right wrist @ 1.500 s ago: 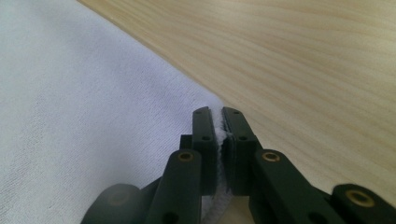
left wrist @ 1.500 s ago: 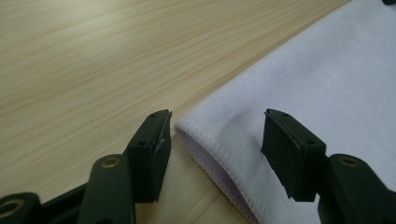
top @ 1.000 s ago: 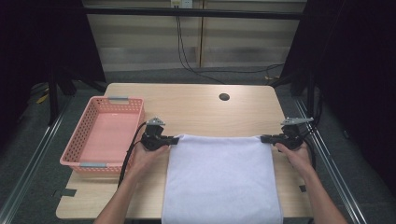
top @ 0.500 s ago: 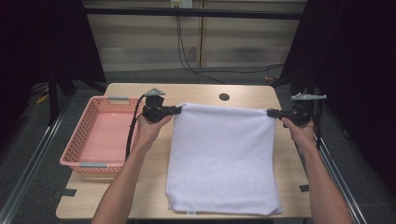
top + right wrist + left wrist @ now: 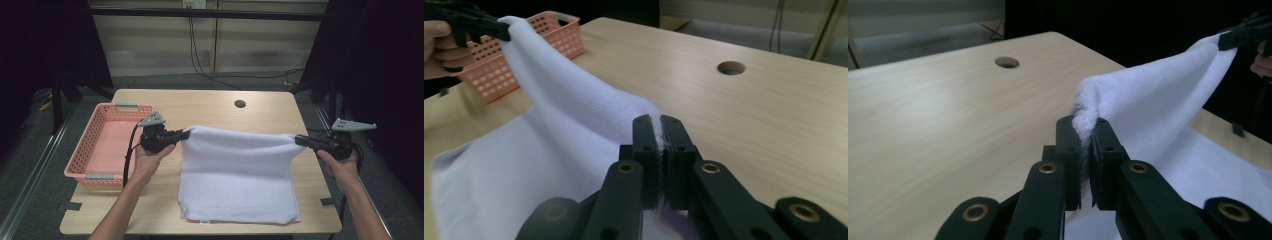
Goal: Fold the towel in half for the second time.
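A pink basket (image 5: 107, 145) is sitting at the left side of the table (image 5: 210, 102). Just beside it, the left gripper (image 5: 184, 134) is pinching one top corner of the white towel (image 5: 235, 175). The towel is hanging between both grippers, its lower part lying on the table. The right gripper (image 5: 301, 140) is pinching the other corner. A round hole (image 5: 240, 104) is lying behind the towel.

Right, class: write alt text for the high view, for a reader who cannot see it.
A person lifts the far edge of a white towel off a wooden table, the left gripper and right gripper each shut on a corner. A pink basket sits at the table's left.
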Available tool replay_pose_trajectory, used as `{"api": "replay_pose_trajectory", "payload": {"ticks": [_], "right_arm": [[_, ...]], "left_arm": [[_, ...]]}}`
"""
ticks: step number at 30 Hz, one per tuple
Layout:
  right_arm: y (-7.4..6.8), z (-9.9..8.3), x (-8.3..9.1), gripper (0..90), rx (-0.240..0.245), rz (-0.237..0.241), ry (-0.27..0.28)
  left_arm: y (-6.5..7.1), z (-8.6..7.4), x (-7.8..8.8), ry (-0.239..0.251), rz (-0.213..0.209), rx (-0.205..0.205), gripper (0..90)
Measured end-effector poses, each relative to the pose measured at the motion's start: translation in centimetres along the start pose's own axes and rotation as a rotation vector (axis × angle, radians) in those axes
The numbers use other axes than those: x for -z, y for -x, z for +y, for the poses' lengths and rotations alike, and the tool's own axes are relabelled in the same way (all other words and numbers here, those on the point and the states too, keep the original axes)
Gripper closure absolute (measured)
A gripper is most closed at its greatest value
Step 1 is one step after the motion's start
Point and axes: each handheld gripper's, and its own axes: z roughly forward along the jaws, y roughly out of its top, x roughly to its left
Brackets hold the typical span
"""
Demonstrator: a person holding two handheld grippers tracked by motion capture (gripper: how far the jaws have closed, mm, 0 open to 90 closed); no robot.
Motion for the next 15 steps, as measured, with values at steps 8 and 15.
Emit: {"api": "replay_pose_trajectory", "payload": {"ticks": [8, 15], "right_arm": [[-4.2, -3.8, 2.5, 86.6, 0.028, 0.045, -0.027], [-7.0, -7.6, 3.2, 85.5, 0.042, 0.044, -0.133]], "left_arm": [[3.4, -4.3, 3.6, -0.034, -0.044, -0.022, 85.0], [5.4, -8.5, 4.5, -0.176, -0.100, -0.033, 82.4]]}}
